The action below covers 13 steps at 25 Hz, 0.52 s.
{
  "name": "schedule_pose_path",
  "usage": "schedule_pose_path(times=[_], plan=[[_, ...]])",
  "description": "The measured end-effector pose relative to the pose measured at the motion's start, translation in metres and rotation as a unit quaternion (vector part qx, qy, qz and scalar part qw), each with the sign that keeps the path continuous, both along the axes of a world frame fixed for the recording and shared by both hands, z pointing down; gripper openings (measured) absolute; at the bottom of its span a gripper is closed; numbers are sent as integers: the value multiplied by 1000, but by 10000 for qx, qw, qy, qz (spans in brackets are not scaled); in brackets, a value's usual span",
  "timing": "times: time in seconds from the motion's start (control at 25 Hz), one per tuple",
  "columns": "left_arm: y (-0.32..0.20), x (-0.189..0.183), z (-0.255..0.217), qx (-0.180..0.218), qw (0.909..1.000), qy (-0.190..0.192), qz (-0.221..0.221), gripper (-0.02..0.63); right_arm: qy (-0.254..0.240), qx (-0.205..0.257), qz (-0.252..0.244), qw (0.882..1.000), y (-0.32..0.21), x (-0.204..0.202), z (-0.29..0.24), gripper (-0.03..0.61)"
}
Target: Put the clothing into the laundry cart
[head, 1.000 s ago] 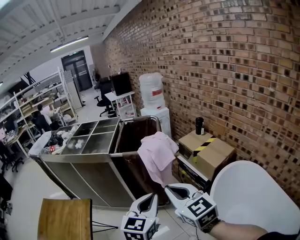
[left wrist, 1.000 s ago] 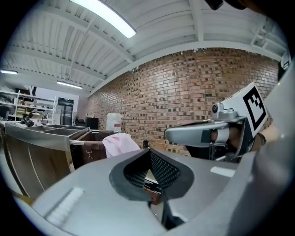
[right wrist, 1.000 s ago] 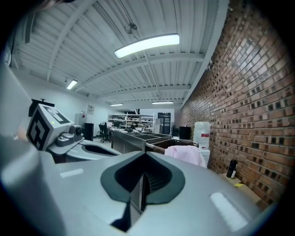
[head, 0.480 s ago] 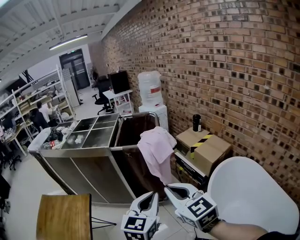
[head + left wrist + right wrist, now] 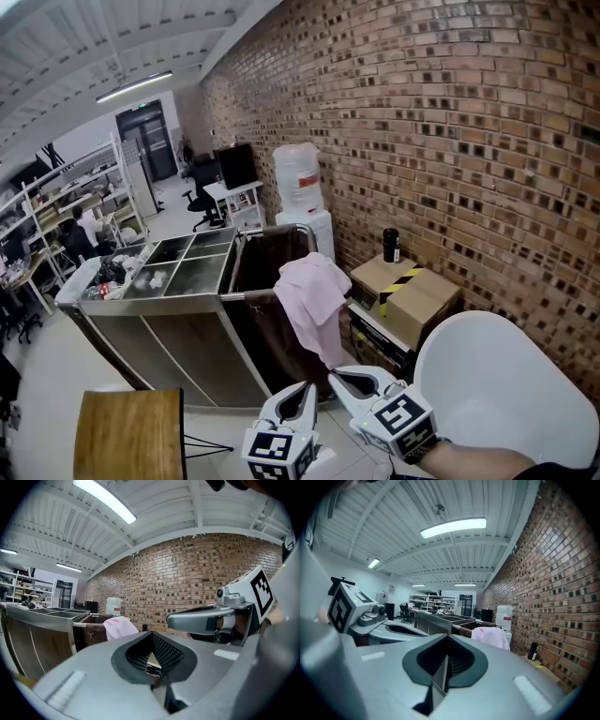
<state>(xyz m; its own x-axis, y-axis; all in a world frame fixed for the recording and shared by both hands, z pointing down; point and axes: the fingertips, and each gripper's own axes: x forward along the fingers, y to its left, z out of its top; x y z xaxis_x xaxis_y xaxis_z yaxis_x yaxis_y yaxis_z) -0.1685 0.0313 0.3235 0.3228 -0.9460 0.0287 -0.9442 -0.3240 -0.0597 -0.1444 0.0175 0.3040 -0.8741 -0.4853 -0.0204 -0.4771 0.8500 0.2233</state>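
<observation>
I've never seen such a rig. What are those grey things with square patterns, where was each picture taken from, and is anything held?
No robot here: a person holds a grey tool in each hand, each ending in two jaws. The head view comes from a camera on the person's head; the left gripper and right gripper show at its bottom. The other two pictures come from cameras riding on the tools, looking along their jaws. Both pairs of jaws are closed and hold nothing. Ahead, a pink garment hangs over the rim of the brown laundry cart, beside a steel trolley.
</observation>
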Motion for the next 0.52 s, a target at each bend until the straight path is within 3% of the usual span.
schedule_pose_path(times=[0.52], plan=[[-1,4,4,-18,10000,4,6,3,61,-63,49,9999,-2,5,7,0]])
